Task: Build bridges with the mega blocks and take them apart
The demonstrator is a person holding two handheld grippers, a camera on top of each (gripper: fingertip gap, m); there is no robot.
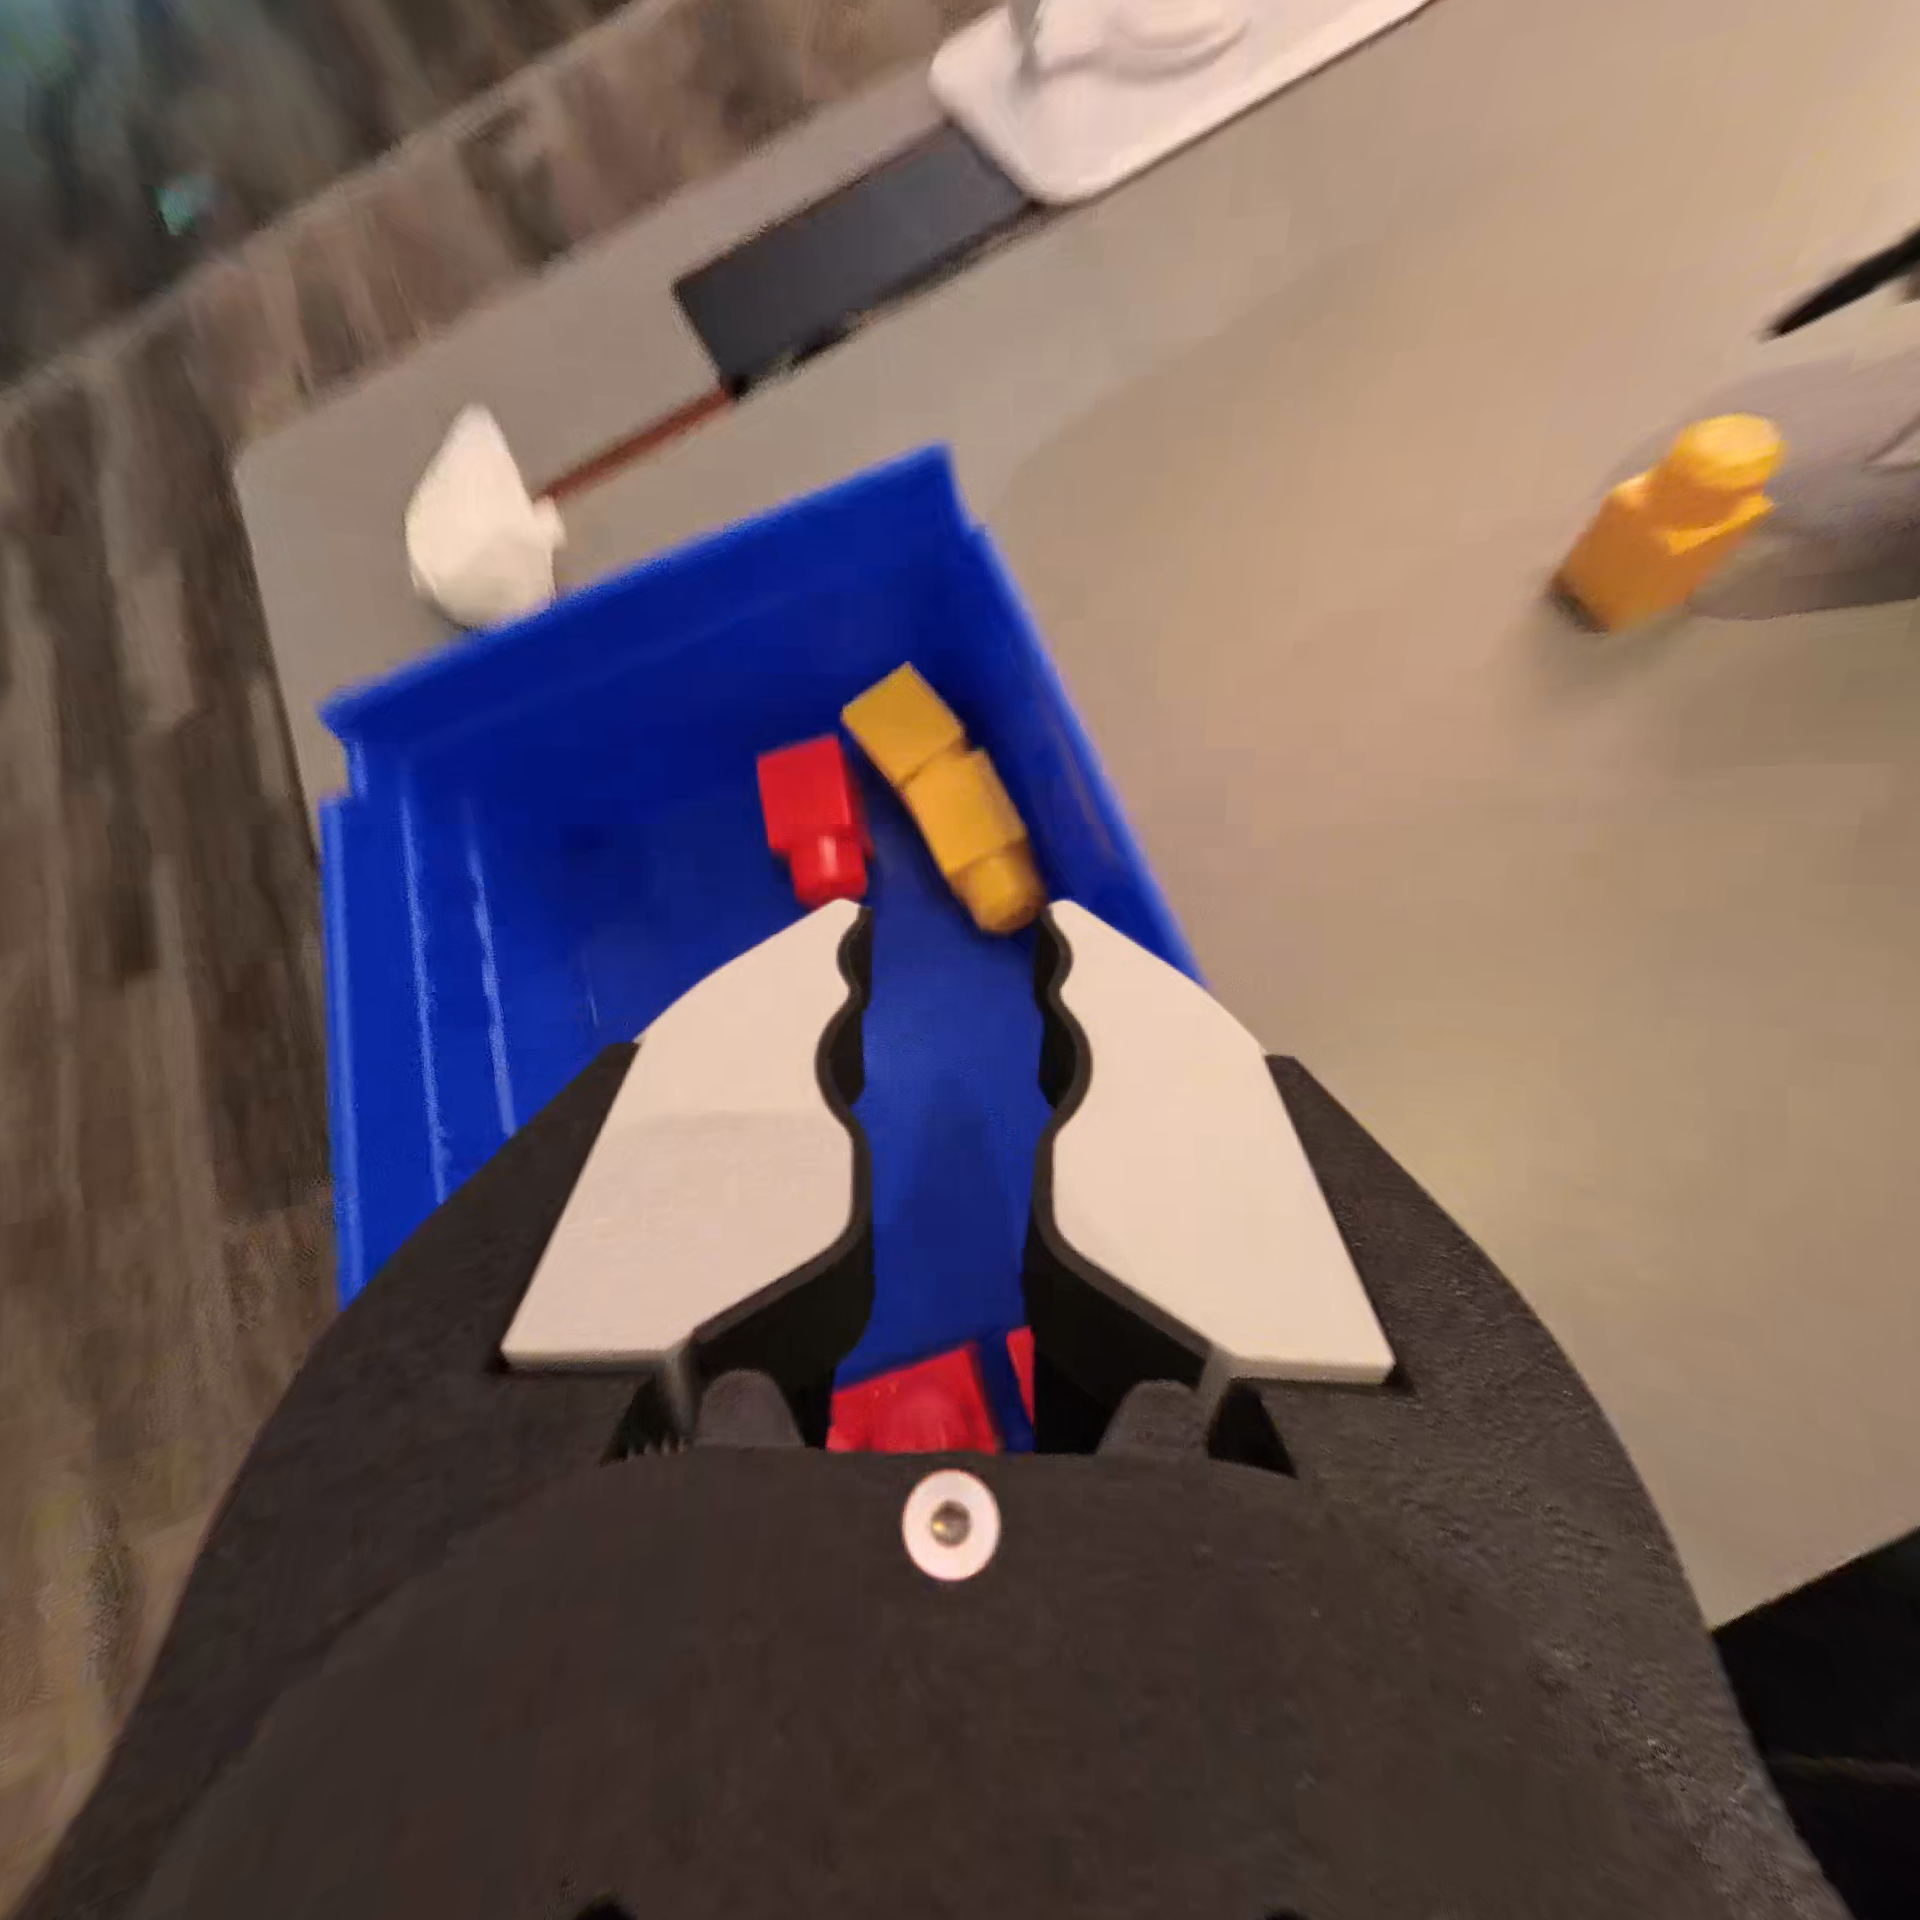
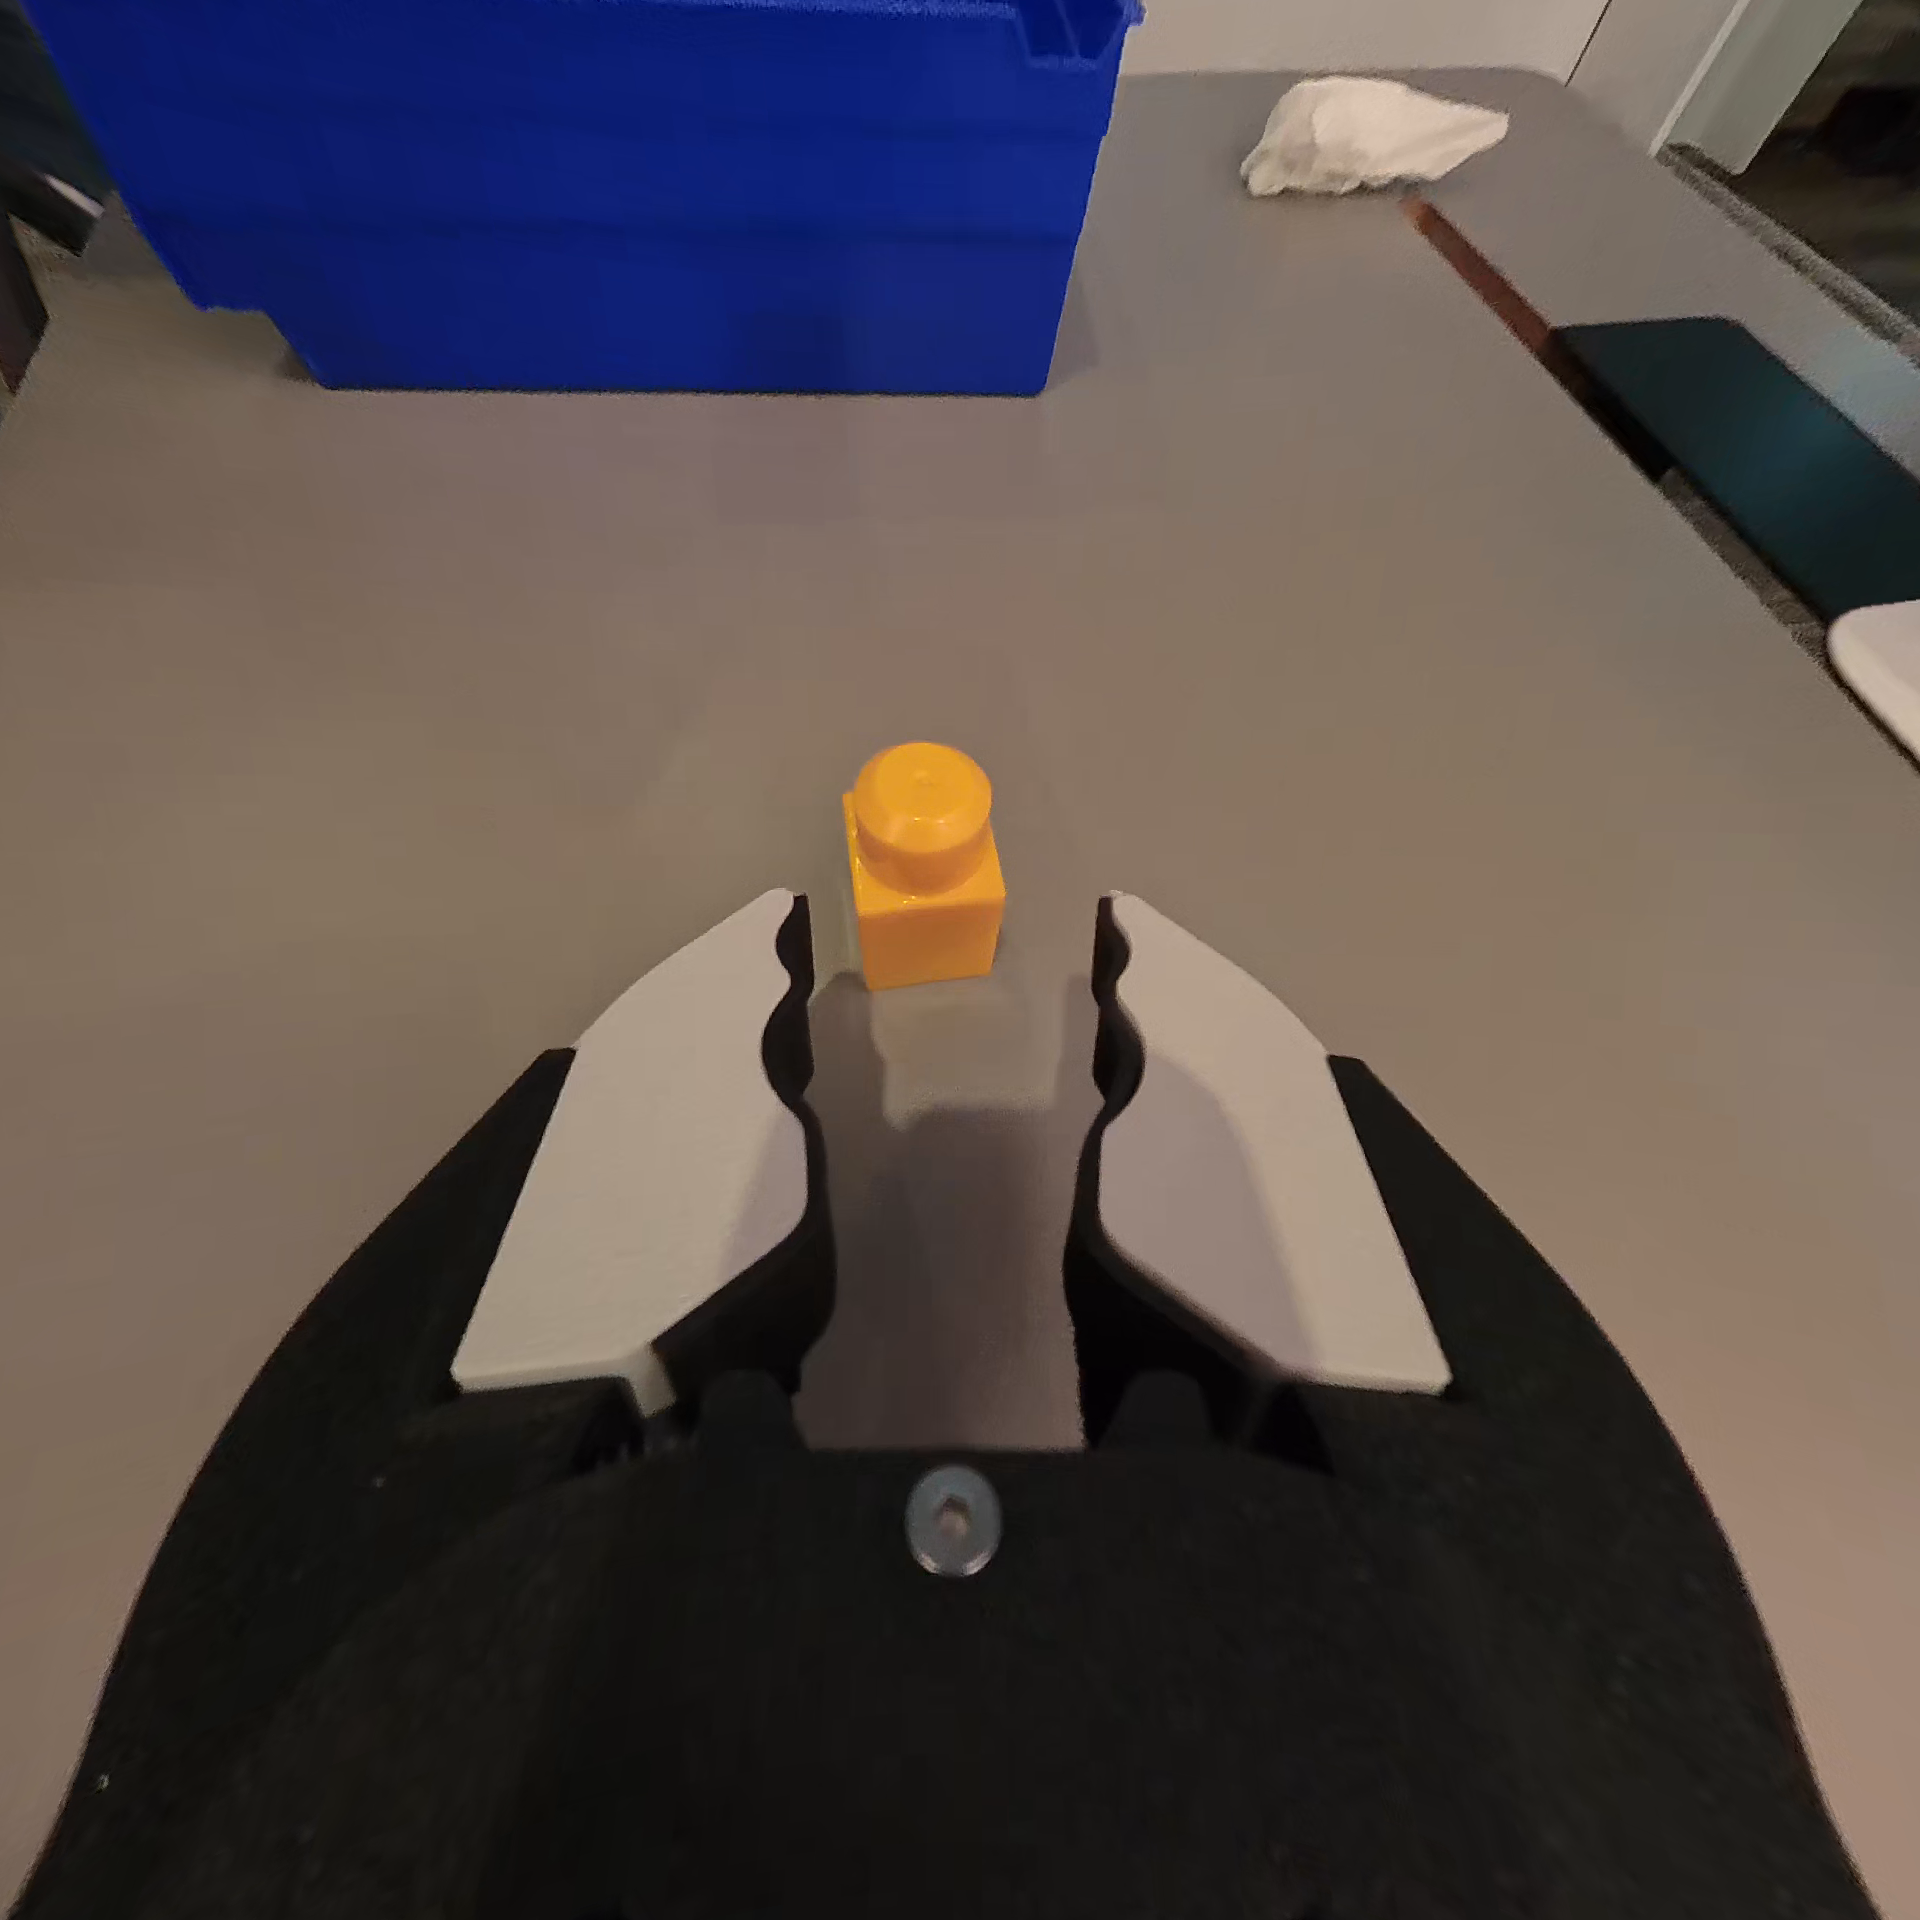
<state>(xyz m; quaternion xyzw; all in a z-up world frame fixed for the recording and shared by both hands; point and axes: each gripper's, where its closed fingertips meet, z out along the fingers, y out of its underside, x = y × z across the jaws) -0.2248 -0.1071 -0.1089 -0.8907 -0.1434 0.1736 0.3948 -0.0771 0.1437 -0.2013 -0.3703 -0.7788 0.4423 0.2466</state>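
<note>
While the left gripper hangs released over the blue bin, the right gripper, also released, has the upright yellow block just ahead of its tips, slightly left of centre.

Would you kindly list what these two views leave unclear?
- Left wrist view: the red pieces low in the blue bin are mostly hidden behind the left claw.
- Left wrist view: motion blur smears the white cloth.
- Right wrist view: the bin's inside is hidden by its wall and the top edge.

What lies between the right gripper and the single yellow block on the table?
Nothing: only bare table separates the open right gripper from the yellow block, as the right wrist view shows.
</note>
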